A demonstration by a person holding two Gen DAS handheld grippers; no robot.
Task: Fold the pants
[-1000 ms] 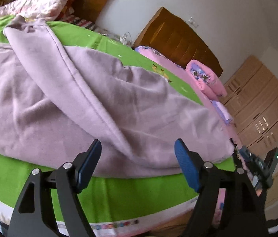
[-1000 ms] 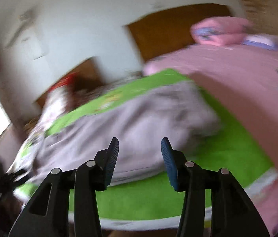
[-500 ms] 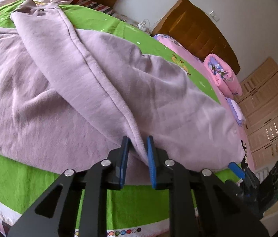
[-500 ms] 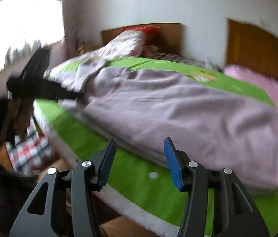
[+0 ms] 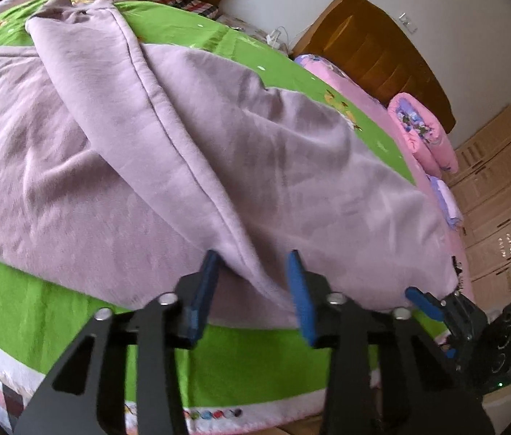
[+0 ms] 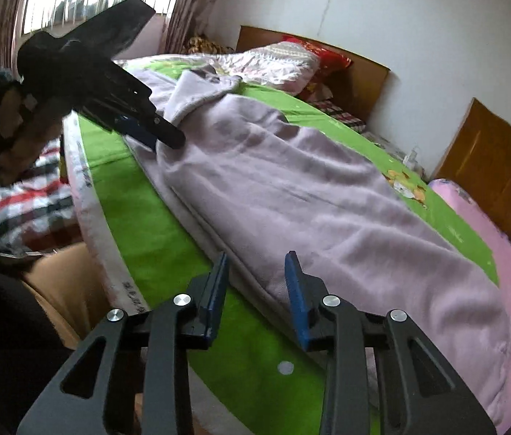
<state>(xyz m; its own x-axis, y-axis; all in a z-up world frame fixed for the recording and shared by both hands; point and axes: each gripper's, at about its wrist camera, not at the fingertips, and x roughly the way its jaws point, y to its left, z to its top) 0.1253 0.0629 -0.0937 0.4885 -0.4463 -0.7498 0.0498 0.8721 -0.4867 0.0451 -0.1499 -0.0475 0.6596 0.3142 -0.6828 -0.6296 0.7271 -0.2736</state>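
**Both grippers at the near edge of the pants**

Lengthwise along a bed [image 6: 139, 217] covered by a green sheet [image 5: 252, 366] lie the lilac fleece pants [image 5: 190, 152], spread from the bed's near edge toward its far corner, where pillows [image 6: 273, 61] rest against a wooden headboard [image 6: 360, 76]. One leg is laid over the other, so that a seamed fold runs diagonally across the cloth and ends at the near edge.

Left gripper [image 5: 253, 286]: the jaws stand partly open, one blue pad on either side of the thick folded ridge of cloth at the near edge. The left pad touches or nearly touches the fabric; whether the right pad makes contact cannot be told. The cloth lies slack between them and is not pinched.

Right gripper [image 6: 255, 286]: the jaws likewise stand partly open, straddling the doubled edge of the pants close to the bed's near side. The fabric lies between the pads without being clamped.

In the right wrist view the left gripper [image 6: 139, 127] appears farther along the same edge of the pants, toward the headboard end. A second bed with pink bedding [image 5: 357, 87] stands beside the first, with a rolled pink quilt [image 5: 422, 130] on it and pale wooden cabinets [image 5: 498, 195] behind.
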